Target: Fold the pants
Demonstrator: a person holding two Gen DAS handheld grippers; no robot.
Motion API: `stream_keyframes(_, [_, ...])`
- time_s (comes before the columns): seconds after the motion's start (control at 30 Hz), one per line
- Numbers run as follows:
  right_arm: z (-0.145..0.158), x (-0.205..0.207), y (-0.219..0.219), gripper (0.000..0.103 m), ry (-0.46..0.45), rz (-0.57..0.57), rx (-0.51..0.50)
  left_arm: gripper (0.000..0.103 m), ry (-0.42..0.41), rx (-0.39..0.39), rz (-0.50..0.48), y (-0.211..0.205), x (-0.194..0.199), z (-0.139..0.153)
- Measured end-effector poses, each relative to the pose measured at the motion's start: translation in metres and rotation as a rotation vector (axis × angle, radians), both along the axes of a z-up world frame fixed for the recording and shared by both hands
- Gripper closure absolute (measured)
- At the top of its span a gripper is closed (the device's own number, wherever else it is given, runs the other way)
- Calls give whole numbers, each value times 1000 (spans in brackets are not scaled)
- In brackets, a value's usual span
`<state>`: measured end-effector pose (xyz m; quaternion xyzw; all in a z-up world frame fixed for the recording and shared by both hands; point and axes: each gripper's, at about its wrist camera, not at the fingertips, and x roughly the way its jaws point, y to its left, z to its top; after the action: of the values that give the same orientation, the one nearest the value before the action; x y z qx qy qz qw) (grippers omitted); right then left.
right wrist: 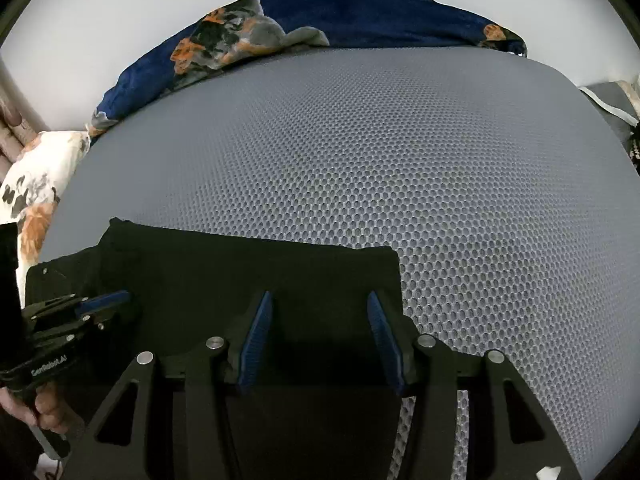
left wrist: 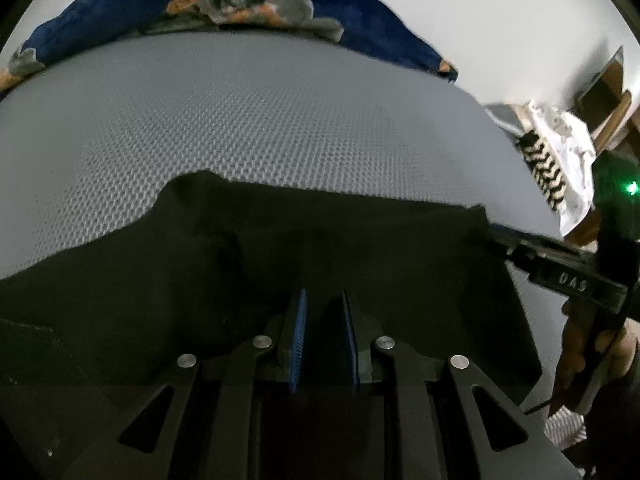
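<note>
The black pants (left wrist: 320, 240) lie folded on the grey mesh mattress (left wrist: 260, 120); they also show in the right wrist view (right wrist: 248, 268). My left gripper (left wrist: 324, 300) is low over the pants with its blue pads a narrow gap apart; dark cloth fills the gap, and I cannot tell whether it is pinched. My right gripper (right wrist: 320, 304) is open over the pants near their right edge, nothing between its pads. The right gripper (left wrist: 500, 240) shows at the pants' right corner in the left wrist view. The left gripper (right wrist: 108, 300) shows at the left in the right wrist view.
A navy floral blanket (right wrist: 360, 16) lies bunched along the far edge of the mattress (right wrist: 440, 180). A white floral pillow (right wrist: 36, 176) is at the left. White and striped cloths (left wrist: 552, 160) lie beyond the mattress on the right.
</note>
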<state>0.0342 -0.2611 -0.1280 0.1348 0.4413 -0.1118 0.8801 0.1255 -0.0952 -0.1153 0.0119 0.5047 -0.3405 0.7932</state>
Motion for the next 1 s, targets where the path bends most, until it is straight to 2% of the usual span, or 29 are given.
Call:
stream_keyframes(0.27, [-1, 0, 8, 54, 10, -2, -43, 83, 11, 26, -10, -2, -3, 3])
stream_keyframes(0.37, [0, -4, 11, 54, 16, 1, -45, 73, 31, 40, -7, 4, -8, 7])
stream_keyframes(0.43, [-1, -7, 15, 54, 25, 3, -44, 61, 24, 45, -5, 14, -13, 12])
stream_keyframes(0.5, [-3, -12, 18, 54, 35, 7, -40, 58, 8, 54, -3, 24, -18, 18])
stream_keyframes(0.67, [-6, -23, 33, 54, 61, 21, -39, 55, -26, 64, 41, 68, -29, 36])
stream_keyframes(1.0, [-15, -39, 78, 54, 106, 88, -37, 47, -59, 49, 249, 191, -52, 56])
